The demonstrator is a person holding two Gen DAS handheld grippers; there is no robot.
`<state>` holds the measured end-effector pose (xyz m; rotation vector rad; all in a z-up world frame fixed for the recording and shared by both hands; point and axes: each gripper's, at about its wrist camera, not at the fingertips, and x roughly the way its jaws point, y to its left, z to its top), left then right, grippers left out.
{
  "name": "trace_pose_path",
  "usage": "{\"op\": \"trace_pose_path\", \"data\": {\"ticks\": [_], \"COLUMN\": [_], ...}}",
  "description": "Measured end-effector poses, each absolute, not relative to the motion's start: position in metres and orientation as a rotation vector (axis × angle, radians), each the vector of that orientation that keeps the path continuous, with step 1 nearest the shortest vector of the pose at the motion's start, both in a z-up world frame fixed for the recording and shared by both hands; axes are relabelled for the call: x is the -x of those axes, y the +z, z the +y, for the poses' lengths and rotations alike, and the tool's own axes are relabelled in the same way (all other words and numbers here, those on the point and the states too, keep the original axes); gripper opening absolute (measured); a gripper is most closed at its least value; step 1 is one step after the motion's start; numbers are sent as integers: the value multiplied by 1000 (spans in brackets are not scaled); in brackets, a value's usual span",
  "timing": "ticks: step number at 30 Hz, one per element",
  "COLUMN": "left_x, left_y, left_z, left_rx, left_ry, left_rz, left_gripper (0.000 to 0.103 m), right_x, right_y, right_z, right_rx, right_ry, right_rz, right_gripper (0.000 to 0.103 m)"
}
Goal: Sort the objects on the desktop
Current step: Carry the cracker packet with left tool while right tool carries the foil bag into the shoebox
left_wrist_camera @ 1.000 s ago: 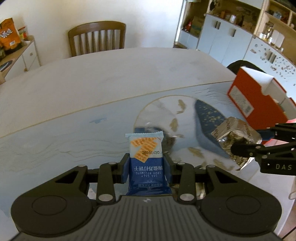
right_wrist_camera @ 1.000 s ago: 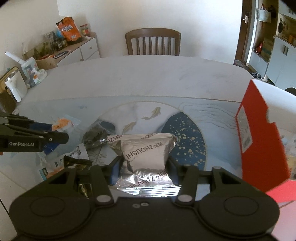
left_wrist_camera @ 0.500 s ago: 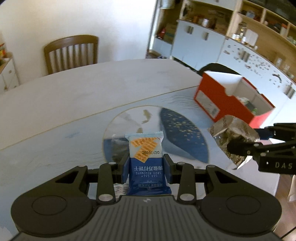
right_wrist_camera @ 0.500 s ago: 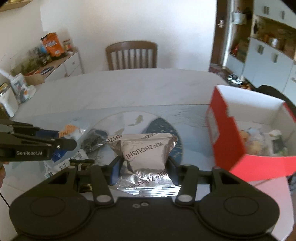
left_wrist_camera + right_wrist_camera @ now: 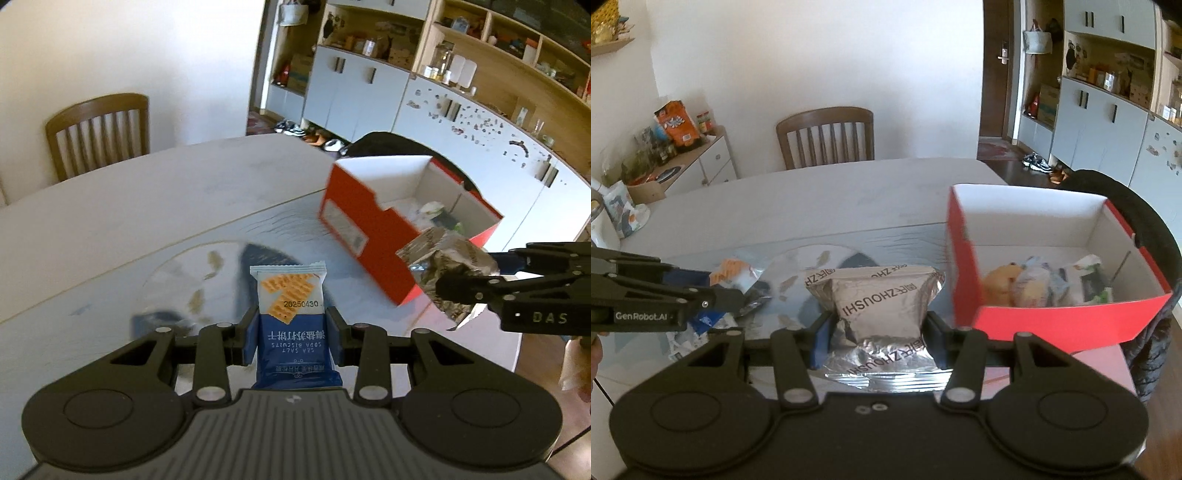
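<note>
My left gripper [image 5: 291, 334] is shut on a blue and white soda biscuit packet [image 5: 291, 310] and holds it above the table mat. My right gripper [image 5: 877, 332] is shut on a crinkled silver foil packet [image 5: 879, 299], also held in the air; it shows at the right of the left wrist view [image 5: 443, 266]. An open red box [image 5: 1067, 321] with white inside stands right of both grippers and holds several small packets and a yellow soft toy [image 5: 1001, 280]. The box also shows in the left wrist view [image 5: 369, 236].
A blue and white patterned mat [image 5: 207, 269] covers the near part of the white table [image 5: 831, 199]. Loose wrappers [image 5: 701, 325] lie on the mat at the left. A wooden chair [image 5: 827, 136] stands behind the table, a black chair [image 5: 1137, 214] behind the box.
Both grippers have risen and swung right toward the red box, each still holding its packet. The box's inside has come into view.
</note>
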<state>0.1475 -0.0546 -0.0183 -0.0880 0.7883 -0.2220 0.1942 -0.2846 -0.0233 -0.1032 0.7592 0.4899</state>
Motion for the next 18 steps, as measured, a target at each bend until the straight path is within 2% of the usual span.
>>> {"op": "trace_pose_path", "data": {"ticks": [18], "left_x": [-233], "left_y": [6], "left_z": [-182], "left_rx": [22], "left_ry": [-320], "left_rz": [745], "left_gripper": [36], "right_x": [-275], "right_y": [-13], "right_z": [-400], "right_rx": [70], "right_ry": [431], "right_rz": [727], "right_gripper": [51]}}
